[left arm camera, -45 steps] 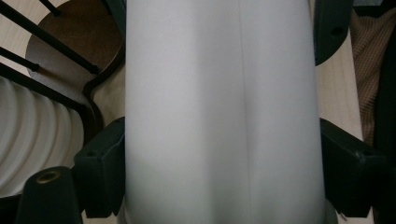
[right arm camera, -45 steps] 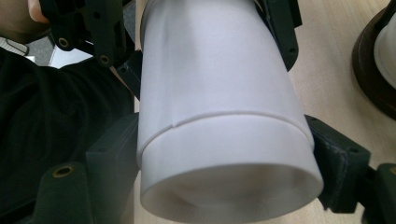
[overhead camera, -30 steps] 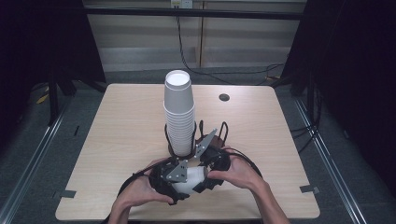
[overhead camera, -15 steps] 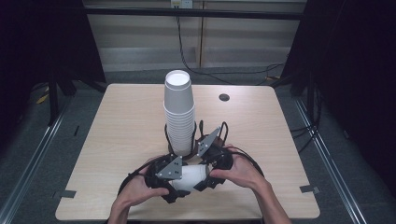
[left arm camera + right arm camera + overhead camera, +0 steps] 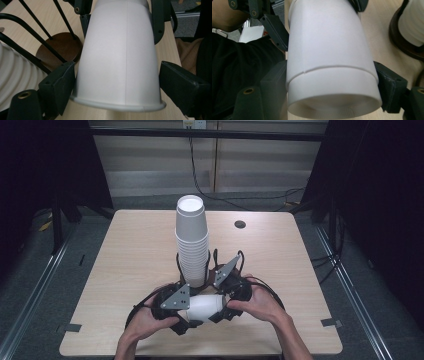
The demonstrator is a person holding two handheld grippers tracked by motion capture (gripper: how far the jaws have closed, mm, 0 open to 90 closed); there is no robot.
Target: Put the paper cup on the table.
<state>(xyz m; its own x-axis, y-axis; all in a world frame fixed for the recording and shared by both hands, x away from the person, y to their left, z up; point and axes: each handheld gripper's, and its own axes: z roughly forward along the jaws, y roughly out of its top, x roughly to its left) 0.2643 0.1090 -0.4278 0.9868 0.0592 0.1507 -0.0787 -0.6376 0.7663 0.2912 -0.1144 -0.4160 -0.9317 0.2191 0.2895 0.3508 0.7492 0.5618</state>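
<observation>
A white paper cup [image 5: 205, 306] lies on its side in the air between both grippers, low over the table's front. My left gripper [image 5: 115, 87] is at its rim end, and its jaws have just been closing with the cup [image 5: 117, 55] between them. My right gripper [image 5: 332, 85] is shut on the base end of the cup [image 5: 327, 37]. A step line rings the wall there, as of two nested cups. In the high view the left gripper [image 5: 192, 312] and right gripper [image 5: 222, 302] face each other. A tall stack of white cups [image 5: 191, 240] stands just behind them.
The stack sits in a holder with black rods and a round brown base [image 5: 60, 47], close behind the grippers. The wooden table [image 5: 125, 260] has a small dark round spot [image 5: 240, 224] at the back right. Black cables loop beside the hands.
The left gripper has edged slightly left along the cup, and a little more white shows between the two grippers. The right hand has hardly moved.
</observation>
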